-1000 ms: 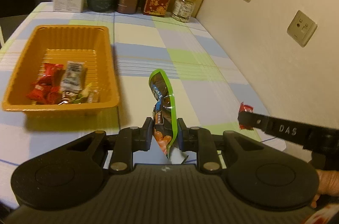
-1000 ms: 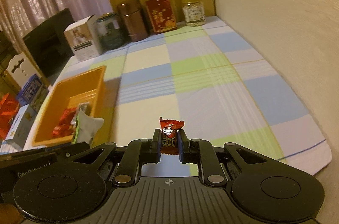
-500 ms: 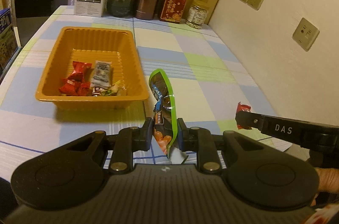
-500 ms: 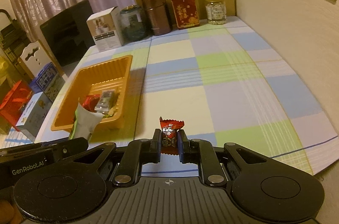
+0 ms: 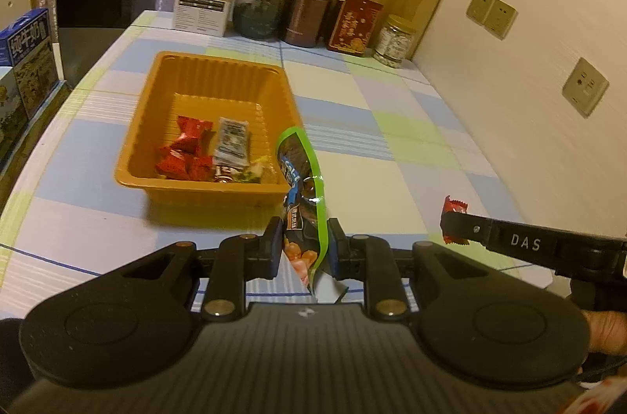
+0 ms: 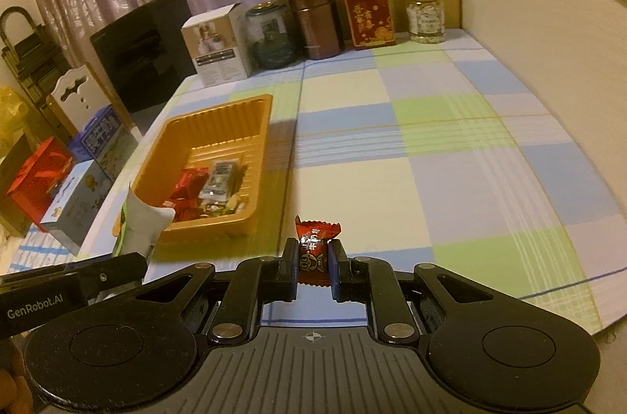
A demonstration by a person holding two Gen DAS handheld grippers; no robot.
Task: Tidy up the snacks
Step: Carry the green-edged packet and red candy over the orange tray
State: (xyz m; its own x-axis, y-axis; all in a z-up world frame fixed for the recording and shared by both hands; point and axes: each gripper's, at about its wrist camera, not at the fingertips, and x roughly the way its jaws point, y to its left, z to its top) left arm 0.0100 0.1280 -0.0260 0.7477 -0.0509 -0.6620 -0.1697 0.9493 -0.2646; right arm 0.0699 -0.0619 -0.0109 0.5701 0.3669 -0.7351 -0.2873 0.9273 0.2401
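While each tool is clenching a snack, the left tool (image 5: 303,247) is pinching a limp, light packet (image 5: 301,202) mid-body, the right tool (image 6: 313,265) a small crinkly candy (image 6: 315,245); the orange tray (image 6: 258,124) is lying at ten o'clock.

Tray (image 5: 203,179) of snacks (image 5: 231,143) on table (image 5: 392,187), jars (image 5: 313,8) behind along wall.

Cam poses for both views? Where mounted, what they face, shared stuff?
Left wrist: rides the left claw, angled down the checked table at the orange plastic tray; claw pinches a green-edged snack pouch; a fingertip shows at the right edge.
Right wrist: rides the right claw, same heading from further right; claw pinches a red wrapped candy.
Shared: tray, each other's claw, the containers standing at the table's far edge.
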